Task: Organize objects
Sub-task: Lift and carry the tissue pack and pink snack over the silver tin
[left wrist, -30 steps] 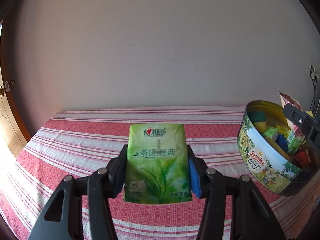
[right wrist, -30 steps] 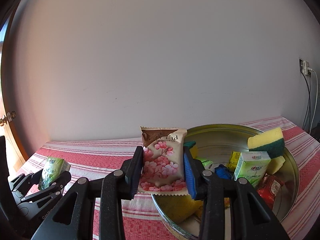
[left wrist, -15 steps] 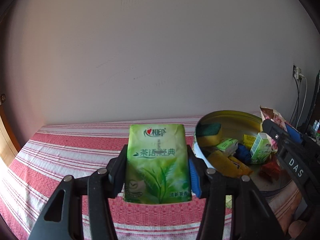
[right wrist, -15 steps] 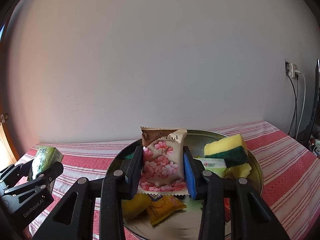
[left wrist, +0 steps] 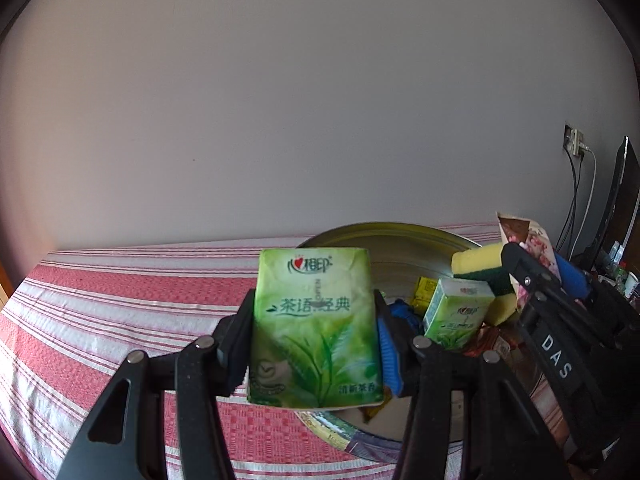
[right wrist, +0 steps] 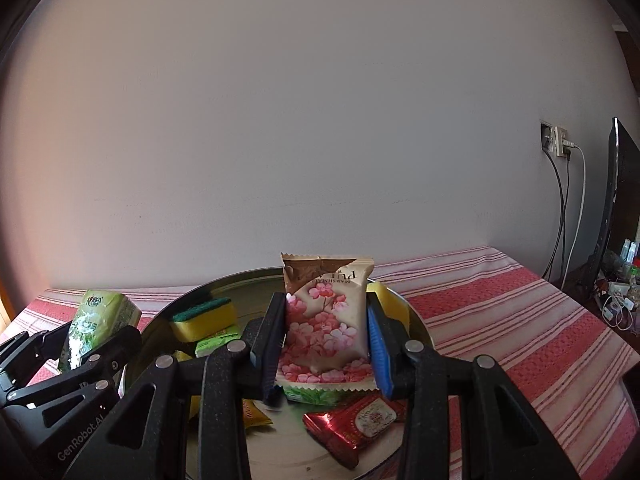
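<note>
2 packets carried to the tin

Right hand-held gripper (right wrist: 327, 344), pinching the floral packet (right wrist: 325, 326), hangs over the tin (right wrist: 416, 322); left hand-held gripper (left wrist: 314, 336), clamping the green tissue pack (left wrist: 314, 328), sits at its near-left rim.

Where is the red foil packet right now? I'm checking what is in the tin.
In the right wrist view, the red foil packet lies on the floor of the round tin, low and right of centre, below the flowered packet.

Green tissue pack (left wrist: 314, 328) between left tongs (left wrist: 316, 344); round tin (left wrist: 384, 236) behind
</note>
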A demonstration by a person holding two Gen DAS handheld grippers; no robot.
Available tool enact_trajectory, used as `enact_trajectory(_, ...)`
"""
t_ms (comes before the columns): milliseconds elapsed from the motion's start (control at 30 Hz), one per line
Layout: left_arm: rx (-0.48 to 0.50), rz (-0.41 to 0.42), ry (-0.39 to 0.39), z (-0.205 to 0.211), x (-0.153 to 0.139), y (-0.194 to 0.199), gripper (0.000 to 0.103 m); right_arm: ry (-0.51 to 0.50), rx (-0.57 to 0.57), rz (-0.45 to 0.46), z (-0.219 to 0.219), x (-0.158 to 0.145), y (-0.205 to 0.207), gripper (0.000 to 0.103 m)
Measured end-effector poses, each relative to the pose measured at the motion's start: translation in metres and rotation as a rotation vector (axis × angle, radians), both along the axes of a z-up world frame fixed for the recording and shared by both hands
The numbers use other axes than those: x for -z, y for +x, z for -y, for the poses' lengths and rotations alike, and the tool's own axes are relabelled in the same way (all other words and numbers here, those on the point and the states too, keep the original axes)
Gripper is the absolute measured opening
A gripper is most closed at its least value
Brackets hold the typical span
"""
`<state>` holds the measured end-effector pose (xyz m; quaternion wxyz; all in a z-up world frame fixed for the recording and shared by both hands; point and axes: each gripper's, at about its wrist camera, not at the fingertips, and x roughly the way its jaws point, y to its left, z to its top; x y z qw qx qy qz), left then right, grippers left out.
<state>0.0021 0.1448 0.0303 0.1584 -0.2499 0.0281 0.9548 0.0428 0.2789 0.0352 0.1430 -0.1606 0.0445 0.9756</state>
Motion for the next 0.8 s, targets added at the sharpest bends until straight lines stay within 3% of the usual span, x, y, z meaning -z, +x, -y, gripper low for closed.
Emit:
enact_trajectory(300, 0.019, 0.005, -0.012, -0.036, 0.003, -0.004, 0.052, -0.013, 0.021, 0.023, -0.05, 0.008, -0.023, 0.041)
enact_trajectory(800, -0.008, 0.07, -0.028, -0.064, 0.026, -0.033, 0.052, 0.017, -0.02, 0.109, -0.058, 0.018, -0.054, 0.041)
